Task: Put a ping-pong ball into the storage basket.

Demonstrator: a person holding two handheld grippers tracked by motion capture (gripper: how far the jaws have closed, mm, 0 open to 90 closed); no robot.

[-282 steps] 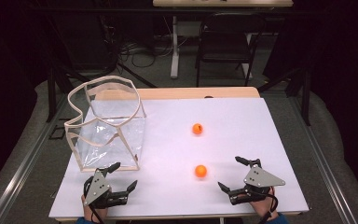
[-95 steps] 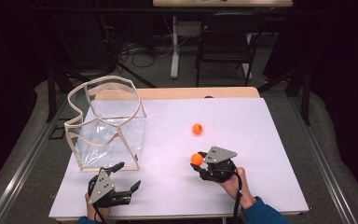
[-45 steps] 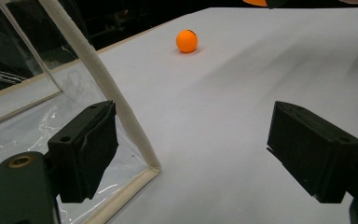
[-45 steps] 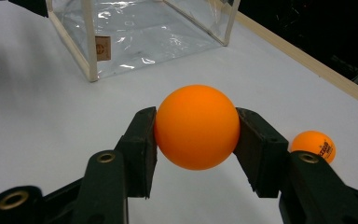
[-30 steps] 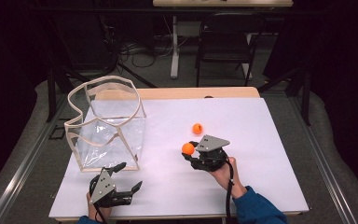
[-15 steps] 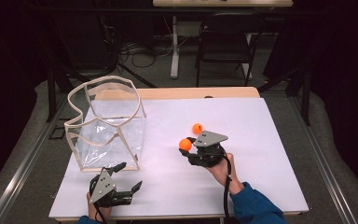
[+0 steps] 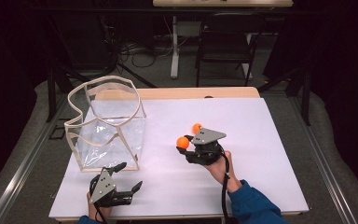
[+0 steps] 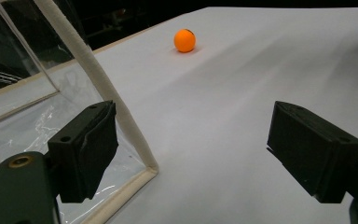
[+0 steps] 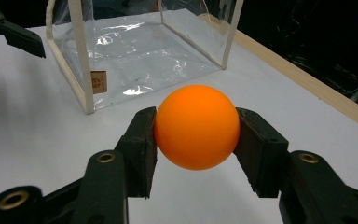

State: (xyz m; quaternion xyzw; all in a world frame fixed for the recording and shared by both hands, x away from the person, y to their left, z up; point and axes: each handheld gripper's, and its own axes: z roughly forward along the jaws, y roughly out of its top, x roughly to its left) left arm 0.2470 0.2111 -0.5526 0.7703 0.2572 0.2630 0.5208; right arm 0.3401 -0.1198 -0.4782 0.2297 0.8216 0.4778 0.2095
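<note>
Right gripper [image 7: 185, 144]: black body with a grey three-cornered plate on top and a black cable trailing back along the forearm. Sleeve [image 7: 254, 203] on that arm is blue. In the right gripper view the two jaws are matte black, each ending in a blocky rectangular pad, with brass-coloured rivets at the pivots.

Left gripper [image 7: 129, 176]: same black build, same grey three-cornered plate, black cable at the wrist. In the left gripper view its pads are thick black blocks with small round screw holes; one brass-coloured rivet shows at lower left.
</note>
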